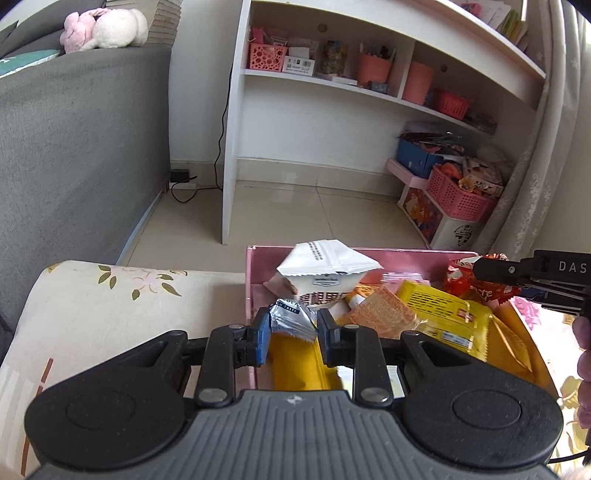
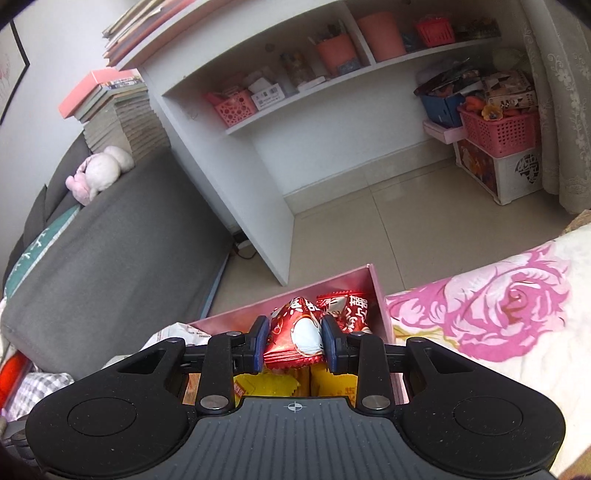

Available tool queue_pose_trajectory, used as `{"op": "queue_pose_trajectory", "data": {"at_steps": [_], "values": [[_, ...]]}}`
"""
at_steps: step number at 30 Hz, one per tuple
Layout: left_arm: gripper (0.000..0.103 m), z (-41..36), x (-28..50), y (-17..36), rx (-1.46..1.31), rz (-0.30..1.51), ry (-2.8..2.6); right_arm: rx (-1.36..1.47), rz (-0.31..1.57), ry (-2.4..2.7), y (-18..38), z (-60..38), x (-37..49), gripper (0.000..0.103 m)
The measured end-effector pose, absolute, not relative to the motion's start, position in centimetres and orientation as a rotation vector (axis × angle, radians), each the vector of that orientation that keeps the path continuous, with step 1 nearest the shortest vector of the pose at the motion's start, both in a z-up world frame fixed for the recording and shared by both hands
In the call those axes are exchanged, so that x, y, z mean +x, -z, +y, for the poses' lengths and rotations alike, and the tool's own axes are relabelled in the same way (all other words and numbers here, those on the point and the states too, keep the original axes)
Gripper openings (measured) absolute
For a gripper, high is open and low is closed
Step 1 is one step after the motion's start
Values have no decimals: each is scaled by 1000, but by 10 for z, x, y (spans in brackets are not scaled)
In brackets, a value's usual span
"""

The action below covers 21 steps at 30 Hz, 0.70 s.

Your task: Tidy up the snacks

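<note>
Two handheld grippers work over one pink box (image 1: pixel 255 280) of snacks: the left gripper (image 1: pixel 293 326) clamps one silver packet (image 1: pixel 291 319), the right gripper (image 2: pixel 293 341) one red packet (image 2: pixel 295 339). A second red packet (image 2: pixel 345 308) lies just beyond it. The left wrist view shows one white pouch (image 1: pixel 328 260), one orange wafer pack (image 1: pixel 384 310) and one yellow packet (image 1: pixel 443 314) inside. Behind: one white shelf unit (image 1: pixel 236 147), two coral cups (image 1: pixel 373 68), one plush toy (image 1: pixel 107 27).
</note>
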<state>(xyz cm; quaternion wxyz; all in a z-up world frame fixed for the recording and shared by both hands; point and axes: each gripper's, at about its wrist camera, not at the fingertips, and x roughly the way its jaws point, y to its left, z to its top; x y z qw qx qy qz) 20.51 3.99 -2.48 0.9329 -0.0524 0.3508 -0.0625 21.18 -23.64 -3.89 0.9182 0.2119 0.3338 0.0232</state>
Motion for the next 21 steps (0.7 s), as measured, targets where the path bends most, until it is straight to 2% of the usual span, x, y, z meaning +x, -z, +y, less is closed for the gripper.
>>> {"op": "queue_pose_trajectory", "data": {"at_steps": [10, 11, 12, 14, 17, 21], "values": [[28, 42, 207, 31, -120, 691, 148, 388, 691, -41, 37, -223, 232, 34], [29, 43, 206, 31, -122, 683, 153, 388, 694, -40, 37, -223, 233, 37], [33, 44, 205, 31, -126, 677, 163, 385, 694, -40, 36, -223, 232, 41], [38, 43, 202, 30, -122, 667, 180, 375, 686, -36, 34, -223, 230, 56], [49, 40, 196, 26, -101, 649, 198, 355, 682, -21, 29, -225, 225, 62], [74, 36, 186, 20, -93, 629, 203, 358, 677, 8, 20, -232, 209, 71]]}}
